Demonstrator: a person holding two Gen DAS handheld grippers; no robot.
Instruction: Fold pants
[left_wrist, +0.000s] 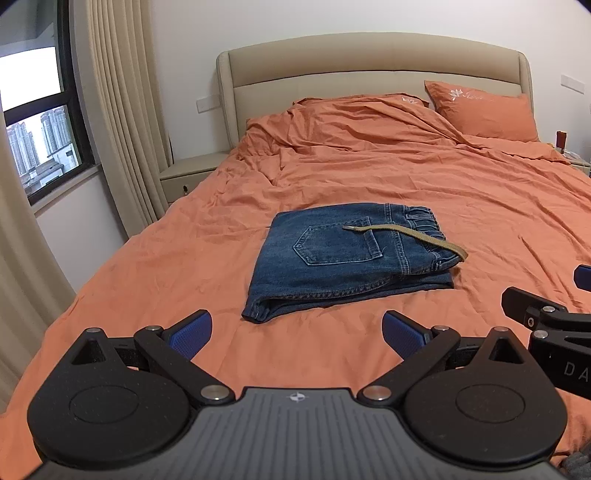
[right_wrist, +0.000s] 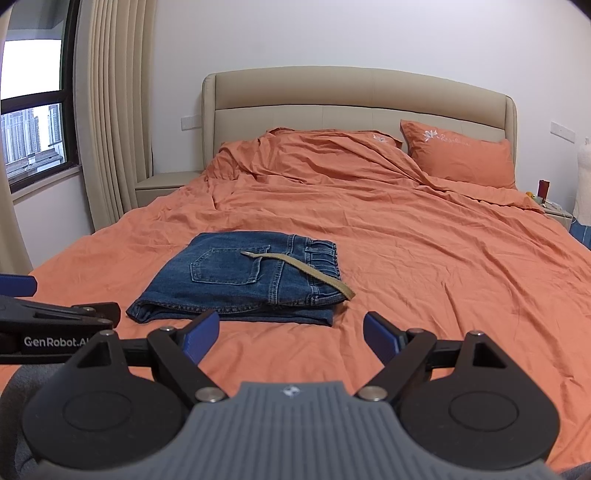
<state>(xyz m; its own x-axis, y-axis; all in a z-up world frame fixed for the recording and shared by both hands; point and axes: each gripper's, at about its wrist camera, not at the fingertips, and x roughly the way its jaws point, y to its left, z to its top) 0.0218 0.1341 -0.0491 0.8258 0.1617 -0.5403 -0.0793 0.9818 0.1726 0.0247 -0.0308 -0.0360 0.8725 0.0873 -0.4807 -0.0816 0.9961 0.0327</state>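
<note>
Blue denim pants (left_wrist: 340, 258) lie folded into a compact rectangle on the orange bed cover, back pocket up, with a tan drawstring (left_wrist: 417, 236) trailing over the waistband. They also show in the right wrist view (right_wrist: 243, 277). My left gripper (left_wrist: 295, 332) is open and empty, held above the bed short of the pants' near edge. My right gripper (right_wrist: 291, 332) is open and empty, also short of the pants and to their right. Each gripper shows at the edge of the other's view.
The bed (left_wrist: 443, 177) has a rumpled orange cover, an orange pillow (left_wrist: 487, 110) at the back right and a beige headboard (left_wrist: 369, 59). A nightstand (left_wrist: 192, 170), curtains (left_wrist: 122, 110) and a window (left_wrist: 37, 122) are at the left.
</note>
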